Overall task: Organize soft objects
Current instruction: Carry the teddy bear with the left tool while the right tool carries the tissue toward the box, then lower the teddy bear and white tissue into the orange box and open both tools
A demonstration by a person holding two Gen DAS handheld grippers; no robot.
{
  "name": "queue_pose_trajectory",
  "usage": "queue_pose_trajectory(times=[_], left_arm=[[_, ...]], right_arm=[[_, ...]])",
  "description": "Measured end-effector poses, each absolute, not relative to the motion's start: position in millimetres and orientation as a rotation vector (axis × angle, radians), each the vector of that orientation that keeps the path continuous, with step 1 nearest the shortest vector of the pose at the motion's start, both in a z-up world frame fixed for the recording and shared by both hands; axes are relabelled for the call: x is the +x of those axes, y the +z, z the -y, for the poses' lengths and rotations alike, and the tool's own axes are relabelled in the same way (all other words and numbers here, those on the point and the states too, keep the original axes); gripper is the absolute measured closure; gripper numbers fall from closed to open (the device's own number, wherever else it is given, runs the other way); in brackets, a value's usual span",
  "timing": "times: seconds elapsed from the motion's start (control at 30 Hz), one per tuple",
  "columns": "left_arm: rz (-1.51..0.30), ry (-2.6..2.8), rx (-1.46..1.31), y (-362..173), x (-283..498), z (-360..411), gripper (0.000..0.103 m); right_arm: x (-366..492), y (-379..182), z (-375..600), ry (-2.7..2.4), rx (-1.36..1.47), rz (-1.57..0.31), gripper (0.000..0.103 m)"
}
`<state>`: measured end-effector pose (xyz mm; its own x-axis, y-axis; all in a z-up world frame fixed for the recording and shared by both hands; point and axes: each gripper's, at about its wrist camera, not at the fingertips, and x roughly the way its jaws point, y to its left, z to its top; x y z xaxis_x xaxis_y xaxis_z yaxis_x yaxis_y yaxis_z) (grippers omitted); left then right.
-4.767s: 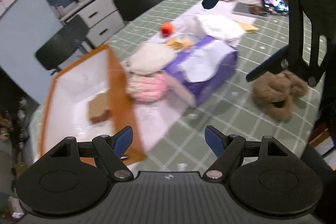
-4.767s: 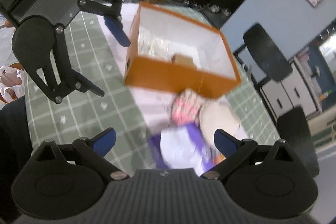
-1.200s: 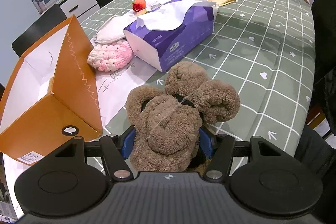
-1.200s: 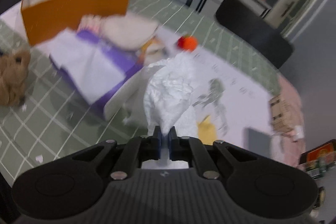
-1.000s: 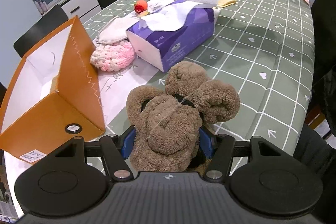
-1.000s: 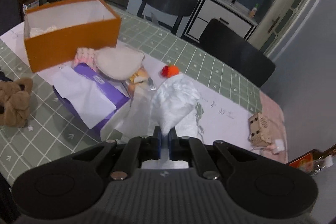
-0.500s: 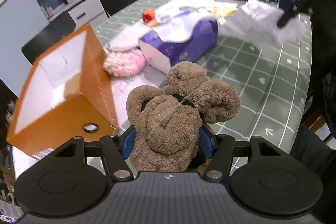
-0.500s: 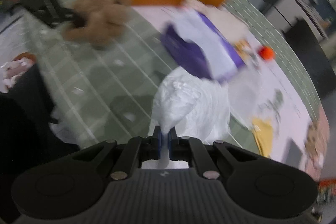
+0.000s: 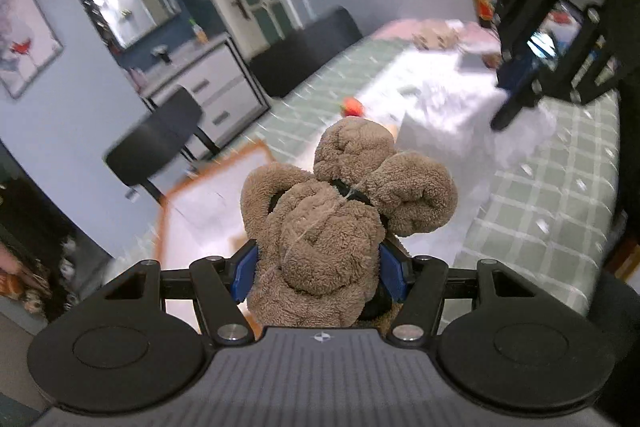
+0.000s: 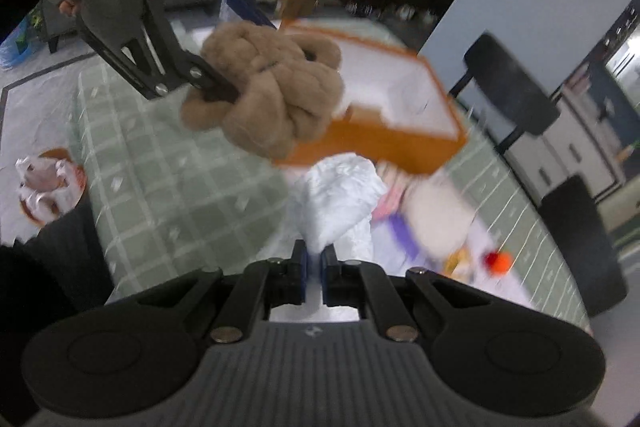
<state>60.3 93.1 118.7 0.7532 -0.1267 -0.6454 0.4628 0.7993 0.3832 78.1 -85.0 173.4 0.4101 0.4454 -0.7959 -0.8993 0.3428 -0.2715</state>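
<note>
- The left gripper [image 9: 319, 273] clamps a brown plush [image 9: 340, 219] between its blue pads [image 9: 245, 269]; the toy hangs clear of the table.
- The right gripper [image 10: 314, 273] is pinched tight on a white cloth [image 10: 340, 199], which bunches up just beyond the tips.
- In the right wrist view the plush [image 10: 268, 95] is in front of an orange box [image 10: 384, 143], open-topped and white inside.
- The green checked table [image 9: 552, 203] lies under both.
- Beyond the box sit a pink knit [image 10: 394, 197], a purple tissue pack [image 10: 400, 235] and an orange-red ball [image 10: 498, 261], all blurred.
- Dark chairs [image 9: 160, 135] stand along the far edge.
</note>
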Motion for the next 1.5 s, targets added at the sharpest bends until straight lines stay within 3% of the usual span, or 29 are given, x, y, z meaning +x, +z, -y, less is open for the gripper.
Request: queue_pose_trajectory(times=[0.37, 0.53, 0.9, 1.5], left_arm=[[-0.546, -0.193, 0.508, 205.7, 132.6, -121.2, 0.032], [-0.551, -0.165, 0.467, 214.2, 156.0, -133.3, 0.032], [-0.612, -0.114, 0.347, 189.8, 184.1, -197.0, 0.032], [-0.851, -0.23, 0.322, 69.6, 218.9, -229.8, 0.032]], right_arm=[[128.0, 244.2, 42.4, 0.889, -0.752, -0.515, 0.099], [154.5, 257.7, 15.9, 0.855, -0.773, -0.485, 0.099], [208.9, 253.1, -39.7, 0.74, -0.822, -0.468, 0.099], [286.6, 193.6, -111.9, 0.658, -0.898, -0.524, 0.099]])
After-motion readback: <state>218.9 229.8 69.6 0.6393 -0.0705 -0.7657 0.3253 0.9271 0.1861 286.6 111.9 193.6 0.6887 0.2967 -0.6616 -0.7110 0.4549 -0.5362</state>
